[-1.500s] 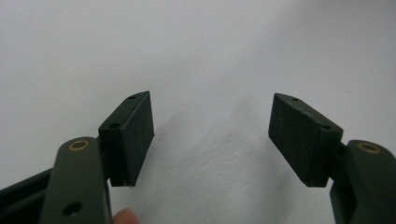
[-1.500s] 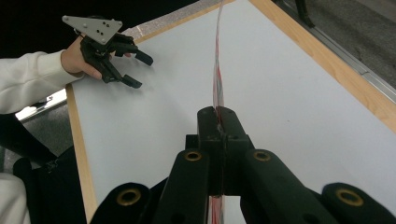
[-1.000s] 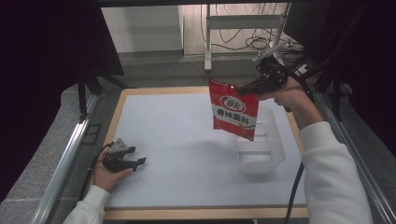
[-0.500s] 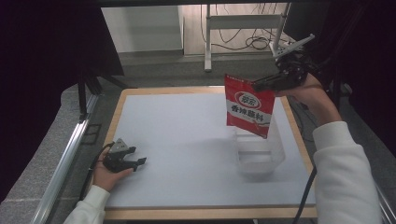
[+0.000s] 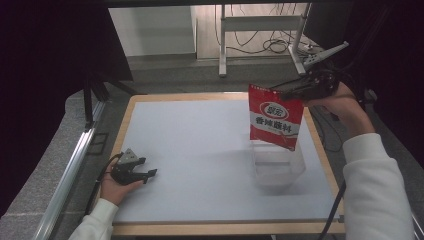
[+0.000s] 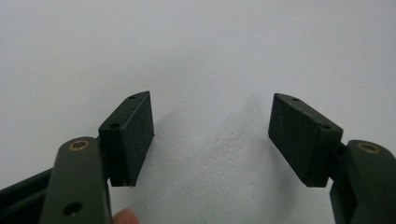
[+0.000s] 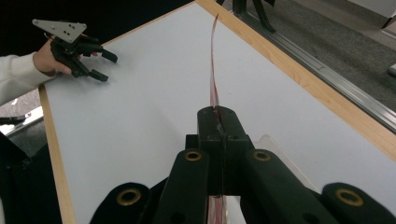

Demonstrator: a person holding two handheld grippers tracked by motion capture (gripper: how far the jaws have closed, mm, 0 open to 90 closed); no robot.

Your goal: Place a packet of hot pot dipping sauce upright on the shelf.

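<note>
**Red pouch held above a clear box**

The right gripper (image 5: 289, 90) is raised over the far right part of the table (image 5: 200, 135), its jaws clamped together on the top edge of a red pouch (image 5: 275, 118). The pouch hangs from that grip, clear of the table, with white print and a round logo on its face. Its lower edge sits just above a clear box (image 5: 276, 167) that stands on the white tabletop near the right edge; from the high view I cannot tell whether pouch and box touch. In the right gripper view the pouch (image 7: 214, 65) shows edge-on as a thin red strip running away from the closed jaws of the right gripper (image 7: 216, 122), with a corner of the box (image 7: 280, 156) below.

The left gripper (image 5: 142, 172) rests low at the near left of the table, held in the person's left hand (image 5: 116, 187), well apart from pouch and box. In the left gripper view its jaws stand wide apart with nothing between them, and the pads (image 6: 137, 135) face each other over bare white tabletop. A fingertip (image 6: 123, 217) shows at the bottom edge. The same gripper (image 7: 86, 53) appears far off in the right gripper view.
</note>
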